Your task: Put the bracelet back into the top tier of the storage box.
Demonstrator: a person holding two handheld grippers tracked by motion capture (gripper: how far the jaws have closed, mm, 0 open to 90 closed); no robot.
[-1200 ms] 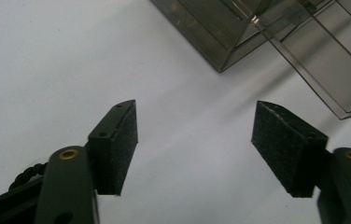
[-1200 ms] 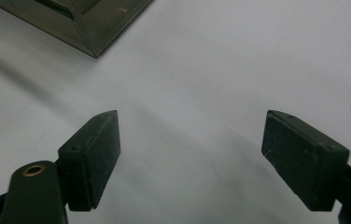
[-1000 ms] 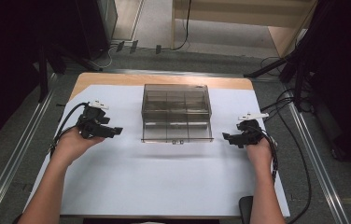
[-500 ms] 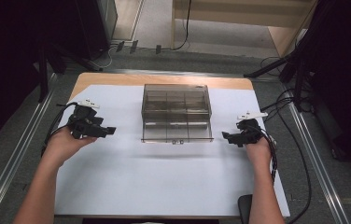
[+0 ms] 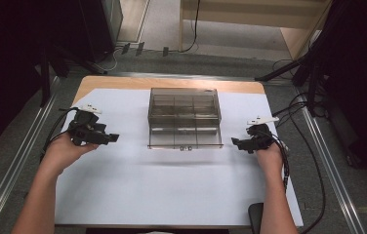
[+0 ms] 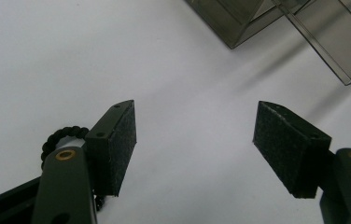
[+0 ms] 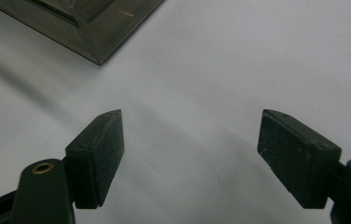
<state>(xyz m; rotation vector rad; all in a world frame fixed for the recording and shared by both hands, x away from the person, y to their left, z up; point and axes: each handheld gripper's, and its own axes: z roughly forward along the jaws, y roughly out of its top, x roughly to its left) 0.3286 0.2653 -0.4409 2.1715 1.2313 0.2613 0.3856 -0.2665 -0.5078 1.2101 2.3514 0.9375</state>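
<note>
- Nearest the camera in the high view, the person's two forearms came in from the bottom edge, one at lower left and one at lower right, probably so that each hand could work its own side of the box.
- The left hand-held gripper [image 5: 114, 138] sat at mid-left of the high view, pointing right toward the box. In the left gripper view its jaws stood wide apart with nothing between them, one pad [image 6: 123, 140] at lower left and the other at lower right, likely held ready to take hold of something.
- The right hand-held gripper [image 5: 234, 143] sat at mid-right, pointing left and just beside the box's near right corner. The right gripper view showed its jaws spread and empty too, with bare white sheet between the pads [image 7: 103, 154].
- The white sheet [image 5: 172, 190] covered most of the table [image 5: 123, 82], whose wooden edge showed along the far side; I judge the plain cover was there to make things easy to see.
- The clear box [image 5: 184, 105] stood at the centre of the high view, between the two grippers and touched by neither. Its lid [image 5: 185, 137] lay folded open toward the person, leaving the divided compartments reachable from above. They looked empty, though I could not be sure.
- Beyond the table, cables ran over the grey floor in the upper part of the frame.
</note>
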